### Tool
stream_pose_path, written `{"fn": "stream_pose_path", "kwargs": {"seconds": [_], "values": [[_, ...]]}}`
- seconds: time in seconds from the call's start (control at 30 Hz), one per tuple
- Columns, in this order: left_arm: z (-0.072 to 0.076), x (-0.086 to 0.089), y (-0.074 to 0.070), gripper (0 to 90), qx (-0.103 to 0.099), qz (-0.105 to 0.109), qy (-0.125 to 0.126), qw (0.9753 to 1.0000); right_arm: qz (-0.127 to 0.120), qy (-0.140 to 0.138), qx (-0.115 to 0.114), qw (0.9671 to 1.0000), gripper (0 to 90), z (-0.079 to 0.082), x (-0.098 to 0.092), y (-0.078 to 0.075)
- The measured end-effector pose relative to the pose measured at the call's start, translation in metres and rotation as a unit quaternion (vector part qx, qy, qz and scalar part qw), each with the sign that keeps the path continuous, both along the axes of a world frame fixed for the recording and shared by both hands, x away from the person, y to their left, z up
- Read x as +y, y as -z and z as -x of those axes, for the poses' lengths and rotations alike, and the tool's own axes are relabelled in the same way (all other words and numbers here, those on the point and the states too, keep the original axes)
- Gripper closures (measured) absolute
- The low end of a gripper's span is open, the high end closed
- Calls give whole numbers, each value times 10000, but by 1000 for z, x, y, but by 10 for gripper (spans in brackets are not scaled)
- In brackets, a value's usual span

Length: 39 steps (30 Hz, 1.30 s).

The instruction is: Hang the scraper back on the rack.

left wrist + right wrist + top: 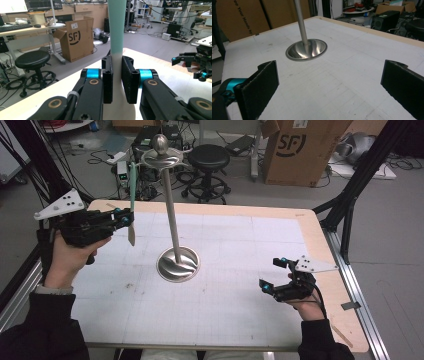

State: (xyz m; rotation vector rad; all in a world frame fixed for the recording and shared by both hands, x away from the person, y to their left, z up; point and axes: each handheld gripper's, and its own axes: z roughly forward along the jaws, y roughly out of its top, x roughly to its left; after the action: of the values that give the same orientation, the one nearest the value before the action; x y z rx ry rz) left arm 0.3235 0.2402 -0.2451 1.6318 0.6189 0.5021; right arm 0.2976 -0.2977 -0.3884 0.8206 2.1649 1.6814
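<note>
- Left gripper (125, 218) raised above the far-left part of the worktop (240, 320), fingers (108, 80) clamped on a long flat utensil (132, 202).
- Utensil held nearly upright: mint-green upper length, cream lower end, that end hanging free just above the worktop.
- In the left gripper view, utensil (116, 30) rising straight up between the two black pads, pinched at the band where green meets cream.
- Top of the utensil close beside the curved hooks at the head of the metal stand (172, 220); contact with a hook not discernible.
- Stand upright near the middle of the worktop: slim pole, round dished base, ball knob on top.
- Right gripper (276, 274) low over the near-right part of the worktop, well apart from the stand, fingers (259, 87) spread wide with nothing between them.
- In the right gripper view, stand base (306, 50) ahead, beyond the open pads.
</note>
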Motion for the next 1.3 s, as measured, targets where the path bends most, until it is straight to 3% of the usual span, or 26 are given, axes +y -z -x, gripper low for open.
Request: {"fn": "stream_pose_path", "kwargs": {"seconds": [0.27,0.4,0.47,0.8,1.07,1.2,1.3], "values": [[-6,-11,4,799,24,64,-30,10000,12,-8,3,10000,2,1,0,0],[-4,-10,7,779,-138,104,-81,9998,3,-2,10,10000,2,1,0,1],[-2,-8,9,692,-213,175,-34,9996,11,-2,11,10000,3,1,-1,1],[10,-3,34,433,-465,246,121,9985,14,4,24,10000,3,1,0,2],[19,-9,62,140,-496,-91,472,9976,24,6,35,10000,2,1,0,3],[25,-16,76,60,-505,-198,622,9966,37,5,22,10000,3,1,0,3],[30,-19,86,49,-459,-170,688,9964,16,12,14,10000,2,1,0,3]]}}
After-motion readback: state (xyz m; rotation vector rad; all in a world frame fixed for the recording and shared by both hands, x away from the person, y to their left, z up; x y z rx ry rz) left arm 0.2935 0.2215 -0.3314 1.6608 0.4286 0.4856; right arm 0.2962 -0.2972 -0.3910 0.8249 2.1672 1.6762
